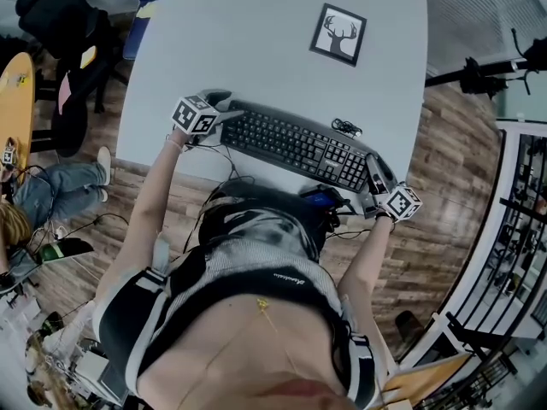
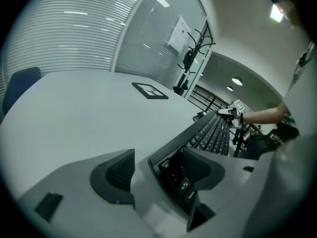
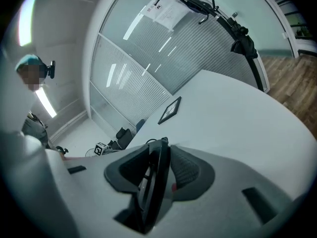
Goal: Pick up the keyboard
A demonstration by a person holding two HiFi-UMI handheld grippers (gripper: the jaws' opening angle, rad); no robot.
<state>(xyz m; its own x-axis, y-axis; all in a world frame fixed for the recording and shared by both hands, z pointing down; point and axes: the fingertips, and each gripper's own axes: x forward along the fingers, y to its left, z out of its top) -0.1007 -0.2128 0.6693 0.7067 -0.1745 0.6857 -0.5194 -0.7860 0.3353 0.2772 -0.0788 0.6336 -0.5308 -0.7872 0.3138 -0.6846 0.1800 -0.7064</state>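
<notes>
The black keyboard (image 1: 291, 143) lies slantwise near the front edge of the white table (image 1: 248, 49). My left gripper (image 1: 224, 105) is at its left end with the jaws open. In the left gripper view the keyboard's end (image 2: 178, 175) sits between the pads; the left pad (image 2: 119, 175) stands clear of it. My right gripper (image 1: 374, 171) is at the right end. In the right gripper view the keyboard (image 3: 154, 182) shows edge-on, with the right gripper (image 3: 161, 157) shut on it, pads against both faces.
A framed deer picture (image 1: 338, 34) lies further back on the table. A coiled cable (image 1: 346, 127) sits behind the keyboard's right half. A person (image 1: 51, 186) sits on the wooden floor at the left, and a metal rack (image 1: 521, 229) stands at the right.
</notes>
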